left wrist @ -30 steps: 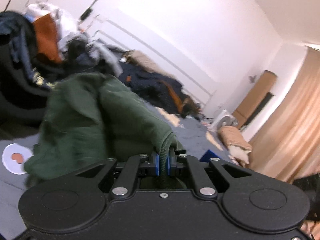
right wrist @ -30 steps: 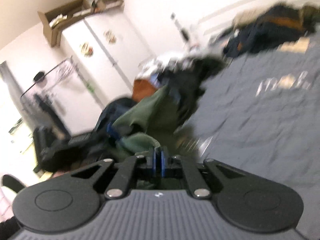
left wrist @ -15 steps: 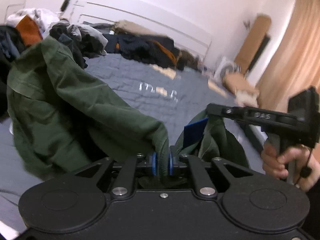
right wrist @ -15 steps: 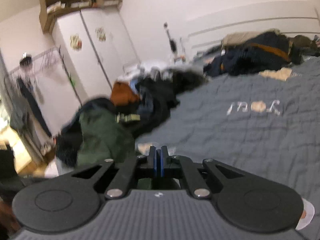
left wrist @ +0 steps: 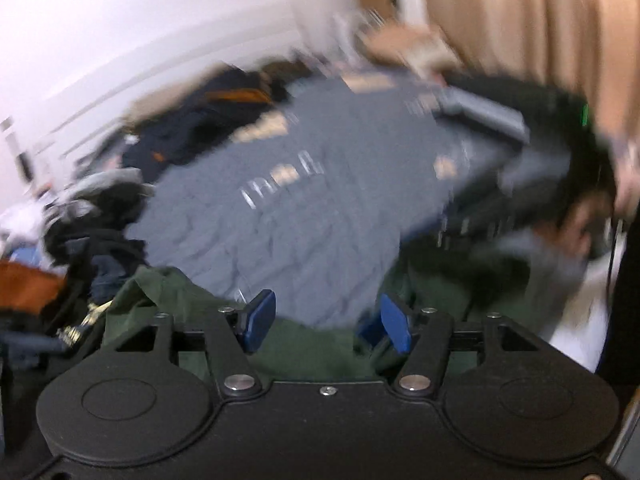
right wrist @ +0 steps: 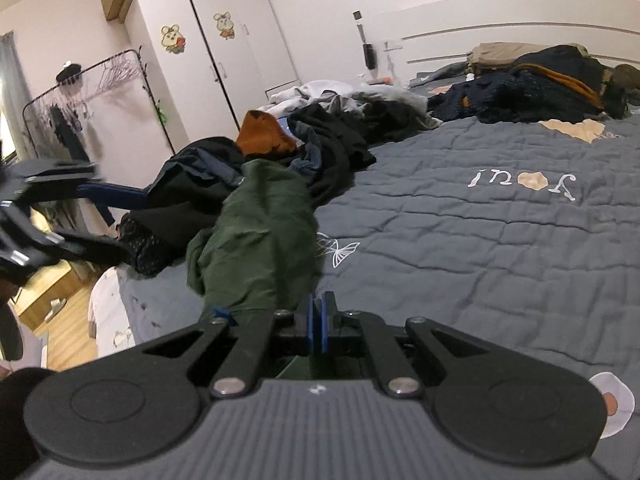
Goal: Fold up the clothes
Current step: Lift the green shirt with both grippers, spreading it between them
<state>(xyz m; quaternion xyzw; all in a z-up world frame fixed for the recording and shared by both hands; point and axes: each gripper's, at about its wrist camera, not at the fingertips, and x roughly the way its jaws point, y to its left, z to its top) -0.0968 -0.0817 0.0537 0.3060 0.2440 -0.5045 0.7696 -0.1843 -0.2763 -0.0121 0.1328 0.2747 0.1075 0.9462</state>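
A dark green garment [right wrist: 260, 240] lies bunched on the grey quilted bedspread [right wrist: 460, 240], stretching from my right gripper toward the clothes pile. My right gripper [right wrist: 318, 322] is shut, with the green cloth running under and into its blue pads. In the blurred left wrist view my left gripper [left wrist: 327, 320] has its jaws opening. The green garment [left wrist: 312, 346] sags below and between them, and the pads do not press on it. The left gripper [right wrist: 116, 216] also shows as a blur at the left edge of the right wrist view.
A heap of mixed clothes [right wrist: 320, 132] sits at the bed's left side, and dark clothes [right wrist: 540, 84] lie by the headboard. The bed edge [right wrist: 132, 292] drops to a wooden floor on the left. A white wardrobe [right wrist: 208, 60] and a clothes rack [right wrist: 80, 92] stand behind.
My left gripper was shut on the green garment; its jaws have now spread and the cloth has slipped free while the hand swung and rolled. The garment has dropped onto the bed.
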